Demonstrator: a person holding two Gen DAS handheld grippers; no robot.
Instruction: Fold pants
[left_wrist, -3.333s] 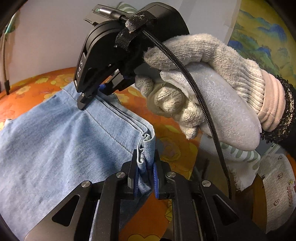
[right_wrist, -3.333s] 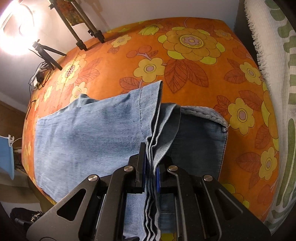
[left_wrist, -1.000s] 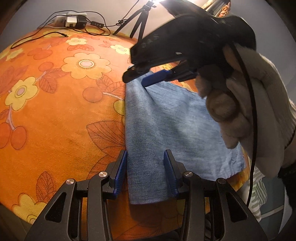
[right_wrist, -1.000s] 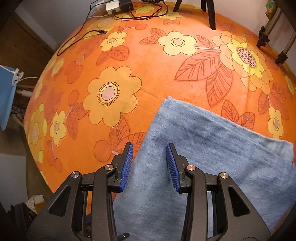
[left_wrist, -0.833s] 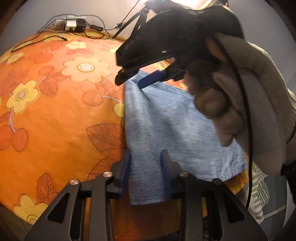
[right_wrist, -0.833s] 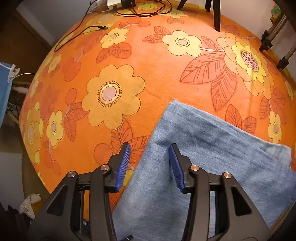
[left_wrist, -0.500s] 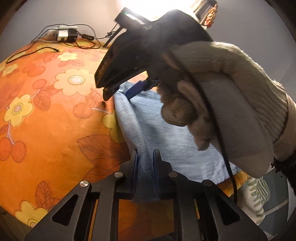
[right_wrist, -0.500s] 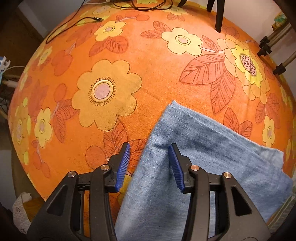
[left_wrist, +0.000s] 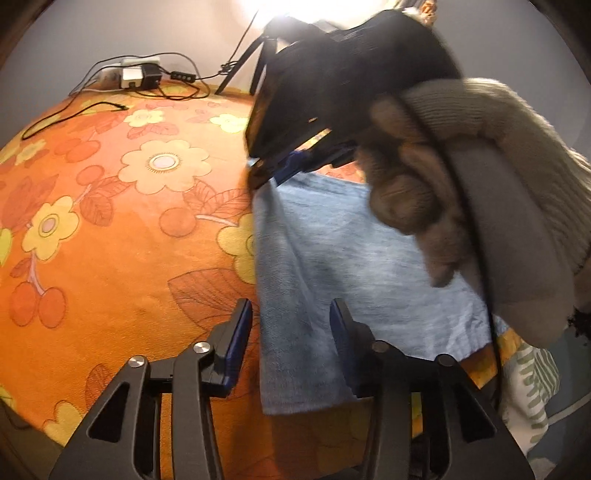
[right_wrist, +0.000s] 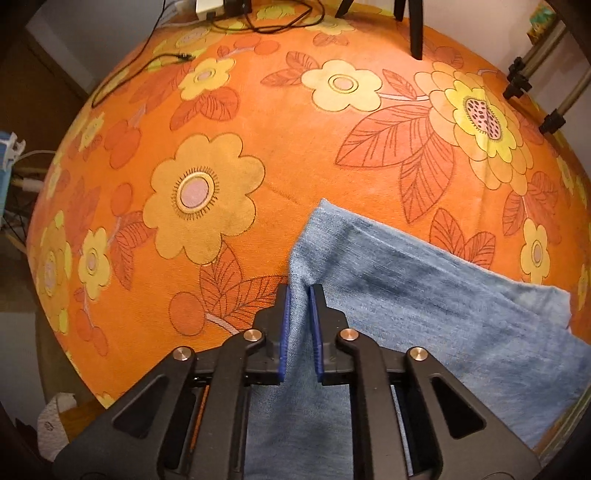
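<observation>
An orange floral cloth (right_wrist: 258, 122) carries a power adapter (left_wrist: 138, 75), cables (left_wrist: 70, 114) and tripod legs (right_wrist: 413, 26).

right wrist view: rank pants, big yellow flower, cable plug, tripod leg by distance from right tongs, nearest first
1. pants, clamped in the right tongs
2. yellow flower, up left
3. and 4. cable plug, far left, and tripod leg, far top: too close to call

The left claw (left_wrist: 291, 332) gapes wide, while the right claw (right_wrist: 299, 314), in a gloved hand (left_wrist: 476, 206), is pinched closed.
</observation>
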